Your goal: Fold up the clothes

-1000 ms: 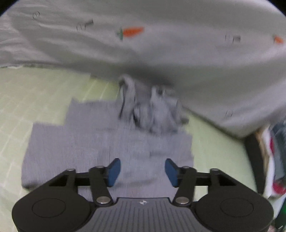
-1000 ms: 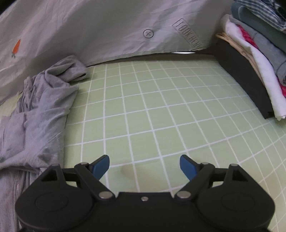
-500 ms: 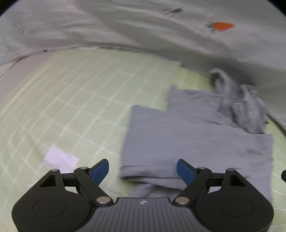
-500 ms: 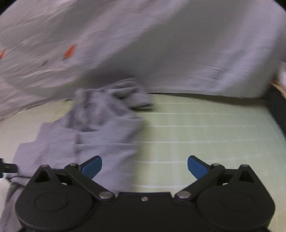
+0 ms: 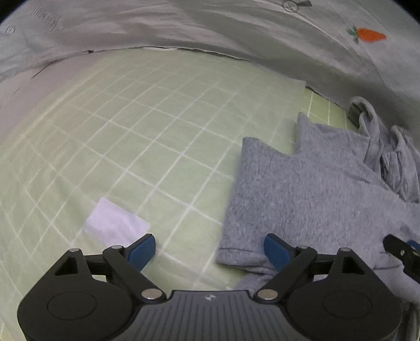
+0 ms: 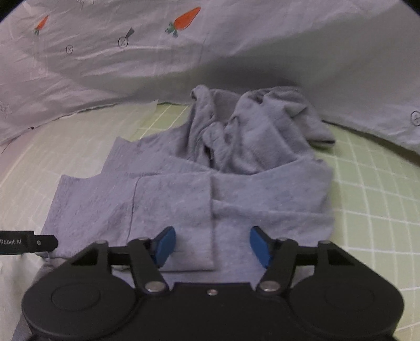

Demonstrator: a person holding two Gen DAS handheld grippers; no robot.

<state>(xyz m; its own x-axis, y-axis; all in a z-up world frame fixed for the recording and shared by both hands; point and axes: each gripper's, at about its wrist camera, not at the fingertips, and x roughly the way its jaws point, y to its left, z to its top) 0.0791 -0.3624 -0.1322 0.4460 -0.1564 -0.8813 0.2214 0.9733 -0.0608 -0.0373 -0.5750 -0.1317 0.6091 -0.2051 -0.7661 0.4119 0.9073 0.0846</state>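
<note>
A grey hooded sweatshirt [image 6: 236, 188] lies partly folded on the green grid mat [image 6: 372, 199], hood bunched at the far end. In the left wrist view the sweatshirt [image 5: 315, 188] fills the right side. My left gripper [image 5: 210, 251] is open and empty, just above the mat at the garment's near left corner, its right finger over the hem. My right gripper [image 6: 211, 245] is open and empty, low over the garment's near edge. The left gripper's tip shows in the right wrist view [image 6: 39, 242]; the right gripper's tip shows in the left wrist view [image 5: 401, 253].
A white sheet with carrot prints [image 6: 183, 19] hangs along the back in both views, also in the left wrist view [image 5: 371, 35]. A small white paper patch [image 5: 115, 225] lies on the mat [image 5: 131, 131] by the left gripper.
The left gripper swung left to the garment's left corner and opened wider. The right gripper swung left from the bare mat to over the sweatshirt and narrowed somewhat.
</note>
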